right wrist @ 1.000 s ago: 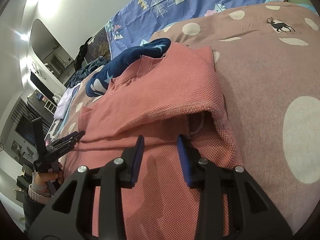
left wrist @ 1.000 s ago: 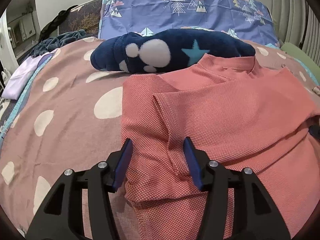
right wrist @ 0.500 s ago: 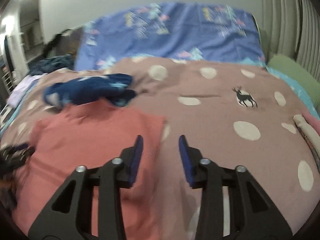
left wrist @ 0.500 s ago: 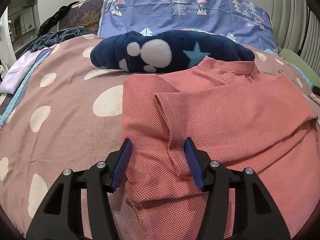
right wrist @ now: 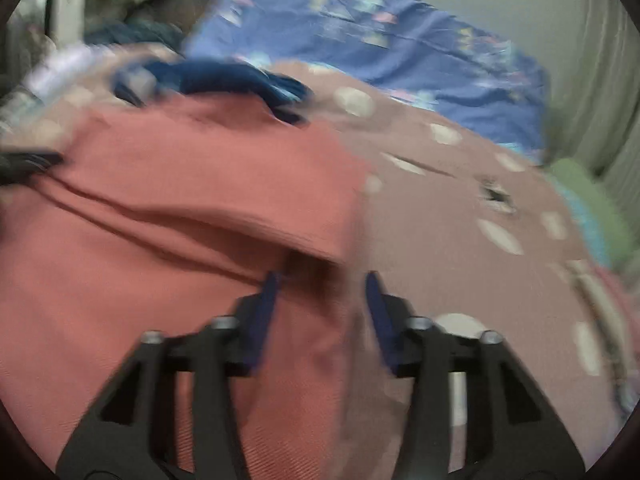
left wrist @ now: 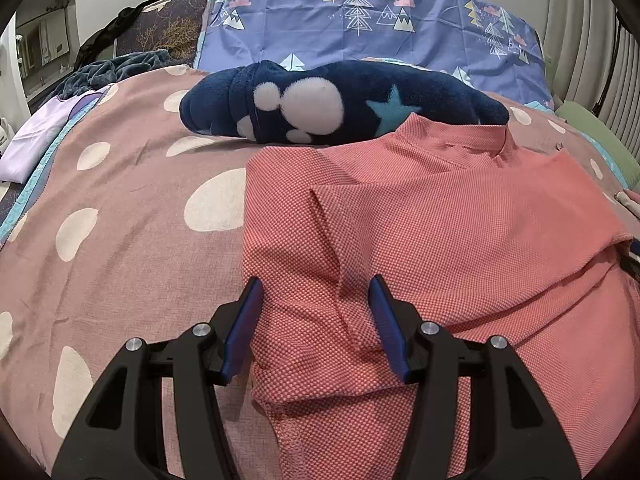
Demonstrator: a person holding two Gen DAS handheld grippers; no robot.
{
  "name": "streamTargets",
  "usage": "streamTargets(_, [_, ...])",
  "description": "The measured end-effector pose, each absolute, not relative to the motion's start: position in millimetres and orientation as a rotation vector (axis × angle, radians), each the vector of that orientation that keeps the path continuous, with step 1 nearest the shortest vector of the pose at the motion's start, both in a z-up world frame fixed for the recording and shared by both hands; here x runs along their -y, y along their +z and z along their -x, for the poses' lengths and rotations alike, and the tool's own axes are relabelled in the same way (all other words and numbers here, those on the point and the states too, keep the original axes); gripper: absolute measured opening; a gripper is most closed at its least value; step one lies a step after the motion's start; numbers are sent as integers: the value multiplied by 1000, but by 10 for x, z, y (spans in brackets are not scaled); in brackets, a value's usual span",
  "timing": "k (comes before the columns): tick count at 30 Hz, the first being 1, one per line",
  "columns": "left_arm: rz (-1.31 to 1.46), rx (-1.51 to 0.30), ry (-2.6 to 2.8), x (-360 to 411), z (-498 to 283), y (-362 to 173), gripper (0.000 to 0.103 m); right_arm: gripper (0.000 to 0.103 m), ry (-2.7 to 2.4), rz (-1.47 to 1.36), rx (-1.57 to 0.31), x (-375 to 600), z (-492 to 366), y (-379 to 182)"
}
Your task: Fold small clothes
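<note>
A salmon-pink small shirt [left wrist: 440,232] lies flat on the dotted bedspread, its left sleeve folded in over the body. My left gripper [left wrist: 316,292] is open, its blue pads astride the shirt's left edge near the folded sleeve. In the blurred right wrist view the same shirt [right wrist: 168,208] fills the left half. My right gripper [right wrist: 322,284] is open over the shirt's right edge, where a folded flap ends. The left gripper's tip [right wrist: 28,162] shows at the far left of that view.
A dark blue fleece garment [left wrist: 340,108] with white spots and a star lies just beyond the shirt's collar. A blue tree-print pillow [left wrist: 380,20] stands behind. The pink dotted bedspread [left wrist: 120,220] extends left. A lilac cloth [left wrist: 32,140] and green cushion [left wrist: 596,136] lie at the sides.
My right gripper swung away over the bedspread and has come back to the shirt's right edge; its view is motion-blurred. My left gripper has stayed open at the left edge.
</note>
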State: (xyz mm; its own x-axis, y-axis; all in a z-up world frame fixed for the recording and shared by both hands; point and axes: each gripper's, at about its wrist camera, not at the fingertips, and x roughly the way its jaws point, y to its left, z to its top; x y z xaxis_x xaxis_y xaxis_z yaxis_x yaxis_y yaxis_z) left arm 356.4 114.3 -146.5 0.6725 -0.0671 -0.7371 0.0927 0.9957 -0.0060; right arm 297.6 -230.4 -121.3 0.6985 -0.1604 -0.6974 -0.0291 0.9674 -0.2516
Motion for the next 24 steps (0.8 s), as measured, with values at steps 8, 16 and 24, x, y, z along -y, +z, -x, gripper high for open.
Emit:
streamTargets(8, [-19,-831,-98,-1163,-3570,-1463,57,26,-36,72,-828,2517,-2789,-1130])
streamTargets(16, [-21,-836,-98,-1163,-3570,-1462,57,14,5,-186,-852,2972,-3841,-557])
streamTargets(24, [-11,-841,-108,-1171,-3577,-1470,59,13,52,-172,-1071,2713,-4607,-970])
